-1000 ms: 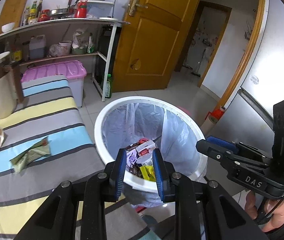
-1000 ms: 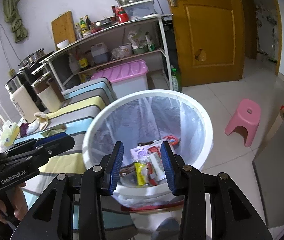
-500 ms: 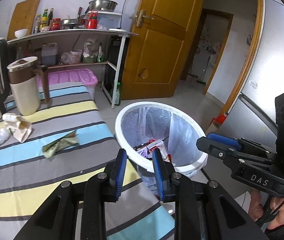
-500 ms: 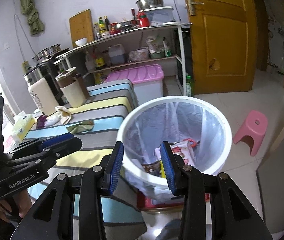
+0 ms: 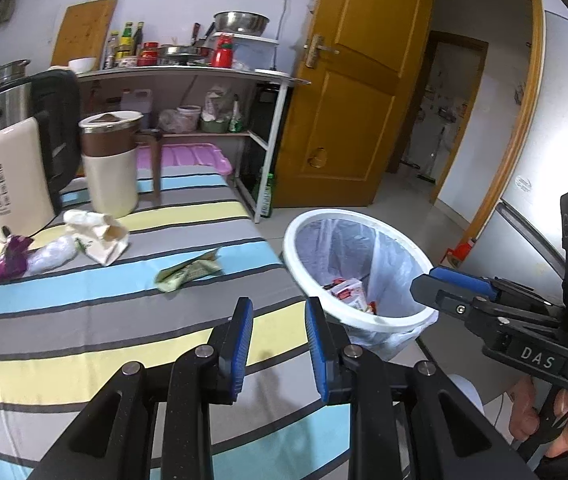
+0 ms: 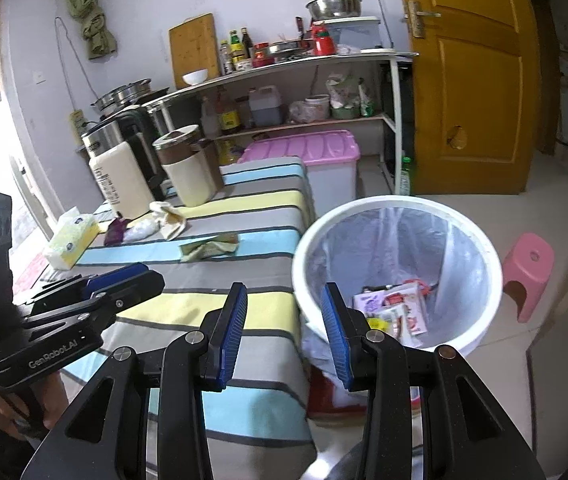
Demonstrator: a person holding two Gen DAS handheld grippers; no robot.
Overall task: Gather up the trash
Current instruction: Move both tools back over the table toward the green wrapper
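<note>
A white bin (image 5: 364, 214) lined with a clear bag stands on the floor at the table's right end, with several wrappers (image 6: 398, 309) at its bottom. On the striped tablecloth (image 5: 83, 320) lie a green wrapper (image 5: 187, 272), crumpled beige paper (image 5: 97, 236), a clear plastic wad (image 5: 51, 254) and a purple wrapper (image 5: 11, 258). My left gripper (image 5: 277, 312) hangs open and empty over the table's near right part. My right gripper (image 6: 284, 296) is open and empty above the table edge beside the bin (image 6: 396, 200). The green wrapper (image 6: 209, 249) lies ahead of both.
A steel kettle (image 5: 7, 152) and a cream jug (image 5: 109, 164) stand at the table's back, with a tissue box (image 6: 69, 240) to the left. A pink-lidded crate (image 6: 304, 148), a loaded shelf (image 6: 284, 64), a wooden door (image 6: 472, 80) and a pink stool (image 6: 528, 272) surround the bin.
Both grippers have drawn back and left from above the bin toward the table. The bin now sits to the right in both views and the table litter has come into sight. Jaws unchanged.
</note>
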